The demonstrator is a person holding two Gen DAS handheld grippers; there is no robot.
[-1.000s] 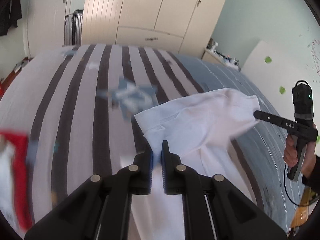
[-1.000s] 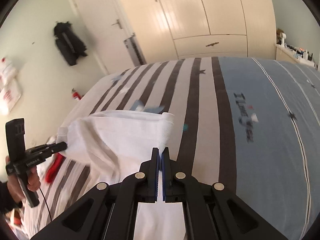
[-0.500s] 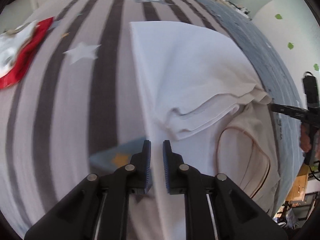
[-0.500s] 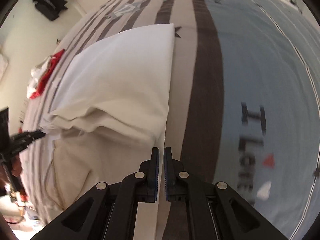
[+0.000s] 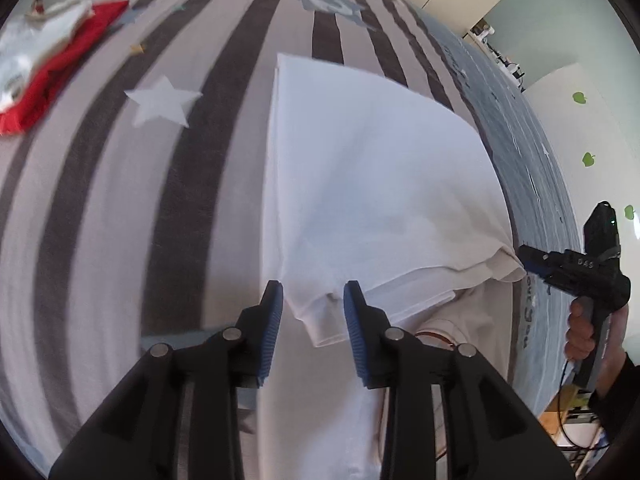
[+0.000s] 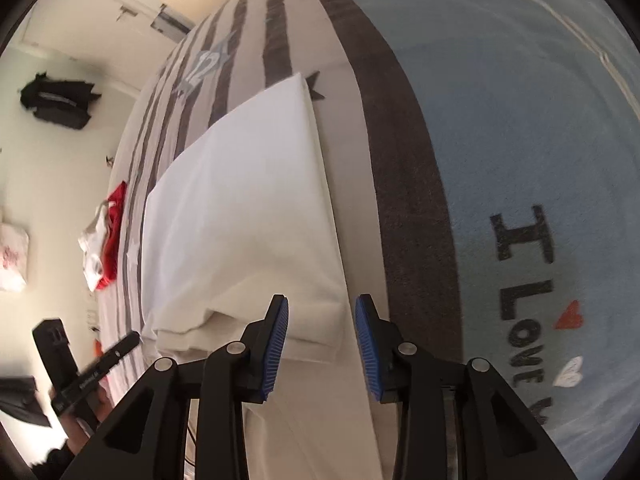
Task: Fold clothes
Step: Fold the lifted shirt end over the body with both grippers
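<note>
place: home bedroom | signs: striped bedspread, wardrobe doors, hung jacket

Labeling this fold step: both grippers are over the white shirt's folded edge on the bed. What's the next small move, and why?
Probably finish opening and lift both grippers straight back. The white shirt already lies doubled over on the bed. The left gripper and right gripper have jaws opening, each with a corner of the folded edge lying loose between the pads, so pulling sideways could drag the fold.
</note>
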